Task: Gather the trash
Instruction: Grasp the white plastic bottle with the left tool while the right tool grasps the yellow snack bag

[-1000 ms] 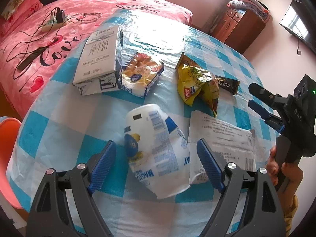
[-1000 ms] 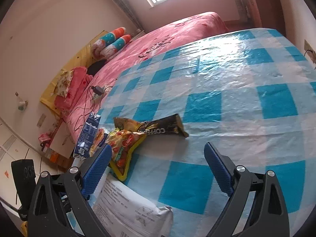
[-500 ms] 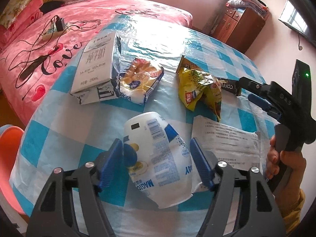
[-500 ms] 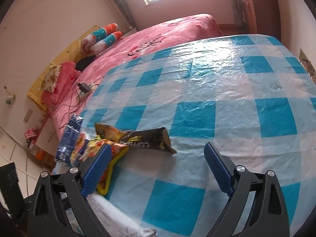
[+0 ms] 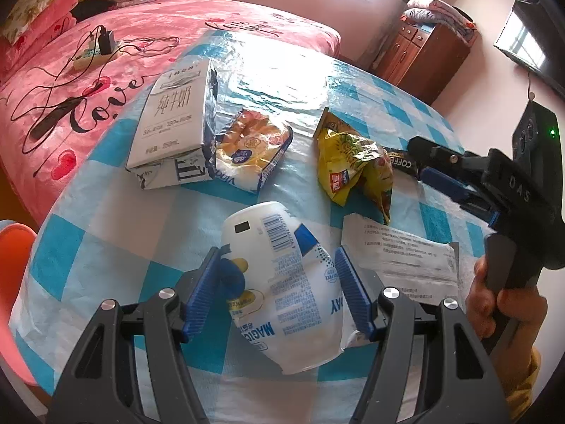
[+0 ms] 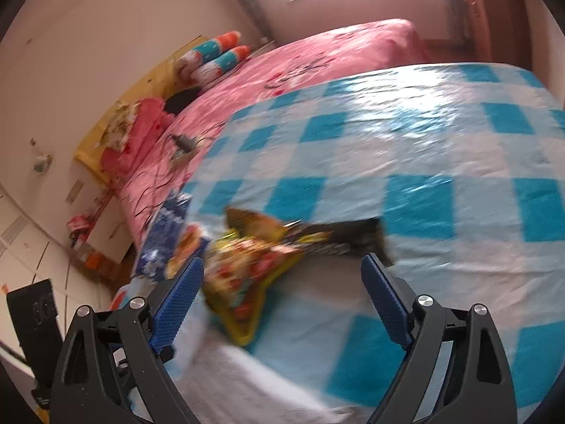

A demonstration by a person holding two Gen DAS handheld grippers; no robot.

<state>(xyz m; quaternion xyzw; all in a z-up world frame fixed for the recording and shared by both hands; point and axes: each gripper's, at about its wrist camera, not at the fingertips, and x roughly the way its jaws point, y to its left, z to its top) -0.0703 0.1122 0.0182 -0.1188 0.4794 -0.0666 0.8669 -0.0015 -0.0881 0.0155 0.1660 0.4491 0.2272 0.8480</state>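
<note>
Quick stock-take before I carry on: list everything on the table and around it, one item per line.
Milk pouch: 1, white and blue, near table edge, between left gripper's pads.
Milk carton: 1, white and blue, lying at far left of table.
Bread bag: 1, clear with orange print, right of carton.
Snack bag: 1, yellow, crumpled, mid table.
Coffee sachet: 1, black, behind snack bag.
Mailer: 1, white with print, right of pouch.
Tablecloth: 1, blue and white check.
Bed: 1, pink cover, behind table.
Cabinet: 1, brown, by far wall.
Left gripper: 1, black with blue pads, closing on pouch.
Right gripper: 1, same colours, open above snack bag.
</note>
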